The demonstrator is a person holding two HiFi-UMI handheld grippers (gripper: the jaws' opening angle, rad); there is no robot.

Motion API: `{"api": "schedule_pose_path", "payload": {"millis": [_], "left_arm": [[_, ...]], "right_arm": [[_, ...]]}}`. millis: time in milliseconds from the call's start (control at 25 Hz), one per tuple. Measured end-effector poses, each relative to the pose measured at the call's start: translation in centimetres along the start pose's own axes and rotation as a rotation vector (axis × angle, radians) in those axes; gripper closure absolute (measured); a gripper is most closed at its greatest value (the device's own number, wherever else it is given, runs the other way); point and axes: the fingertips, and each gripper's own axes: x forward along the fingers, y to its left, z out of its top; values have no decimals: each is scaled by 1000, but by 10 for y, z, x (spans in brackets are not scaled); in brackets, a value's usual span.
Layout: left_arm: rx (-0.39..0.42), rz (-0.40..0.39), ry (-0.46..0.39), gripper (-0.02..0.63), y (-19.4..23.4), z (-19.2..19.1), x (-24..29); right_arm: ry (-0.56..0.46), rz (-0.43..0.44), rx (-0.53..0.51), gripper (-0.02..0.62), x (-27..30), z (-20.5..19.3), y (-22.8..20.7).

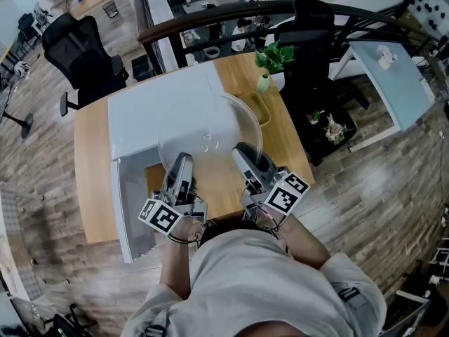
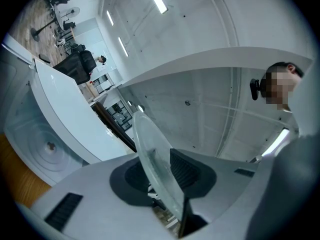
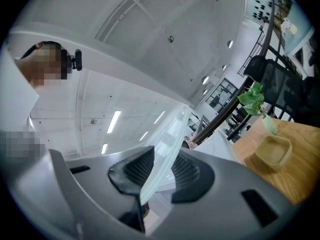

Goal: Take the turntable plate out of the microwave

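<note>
A clear glass turntable plate (image 1: pixel 210 130) is held in the air, outside the white microwave (image 1: pixel 151 111), above its front edge and the wooden table (image 1: pixel 91 167). The left gripper (image 1: pixel 184 161) clamps the plate's near left rim; its jaws are partly open, both pads pressed on the glass. The right gripper (image 1: pixel 245 153) grips the near right rim the same way. The microwave door (image 1: pixel 133 209) hangs open. Beyond the plate stand a tan dish (image 1: pixel 258 107) and a potted plant (image 1: pixel 272 58).

L hand-held gripper (image 1: pixel 184 160) & R hand-held gripper (image 1: pixel 244 151) abreast, jaws clamped (both on plate (image 1: pixel 210 121)).
</note>
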Motion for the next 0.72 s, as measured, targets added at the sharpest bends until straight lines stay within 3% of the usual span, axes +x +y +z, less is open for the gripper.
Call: {"api": "schedule_pose_path", "payload": {"millis": [720], "left_arm": [[-7,-3,1,489,2,-6,0]], "right_arm": [[7,-4,-21,492,-3,-1,-3]]}}
